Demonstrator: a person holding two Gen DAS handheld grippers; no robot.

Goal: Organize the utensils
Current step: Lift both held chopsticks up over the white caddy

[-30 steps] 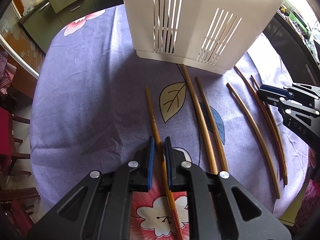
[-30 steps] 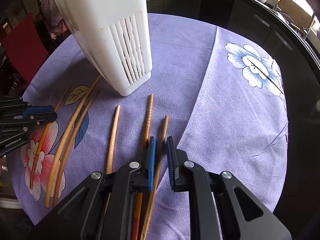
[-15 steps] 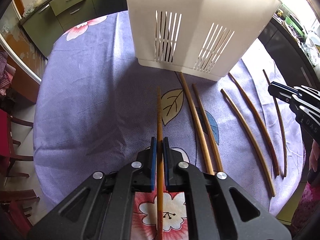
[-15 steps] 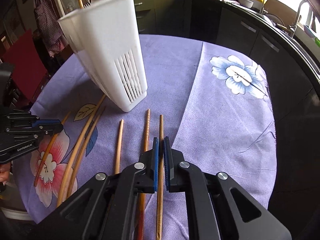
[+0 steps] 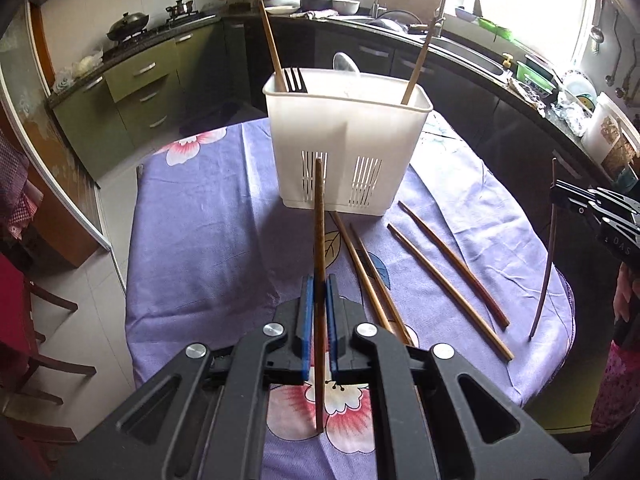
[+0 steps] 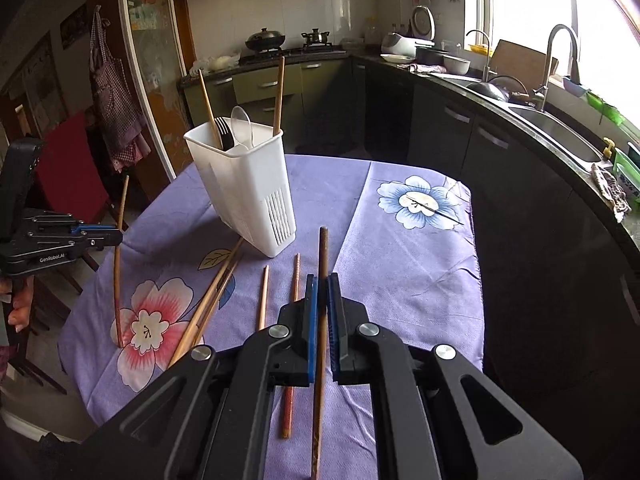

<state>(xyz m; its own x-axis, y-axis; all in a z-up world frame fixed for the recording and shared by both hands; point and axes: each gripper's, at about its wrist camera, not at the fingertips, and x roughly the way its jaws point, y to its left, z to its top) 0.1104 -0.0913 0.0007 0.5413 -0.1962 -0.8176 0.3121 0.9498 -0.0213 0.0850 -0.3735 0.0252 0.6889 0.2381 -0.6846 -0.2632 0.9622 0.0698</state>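
A white slotted utensil holder (image 5: 347, 142) (image 6: 246, 188) stands on the purple floral tablecloth (image 5: 208, 248); two chopsticks, a black fork and a clear spoon stick out of it. My left gripper (image 5: 319, 282) is shut on a brown chopstick (image 5: 319, 220), lifted off the cloth and pointing toward the holder. My right gripper (image 6: 321, 280) is shut on another brown chopstick (image 6: 322, 252), also lifted. Each gripper shows in the other's view, the right one (image 5: 560, 196) and the left one (image 6: 114, 238), holding its chopstick steeply. Several chopsticks (image 5: 448, 280) (image 6: 216, 296) lie on the cloth.
The table's edges drop off on all sides. A red chair (image 6: 68, 168) stands to the left. Kitchen counters with a sink and tap (image 6: 560, 80) curve around the back and right. Green drawers (image 5: 144, 84) and a stove lie behind the holder.
Both grippers closed on a chopstick and rose from the table, tilting up so the holder's top and the kitchen now show. The held chopsticks left the cloth.
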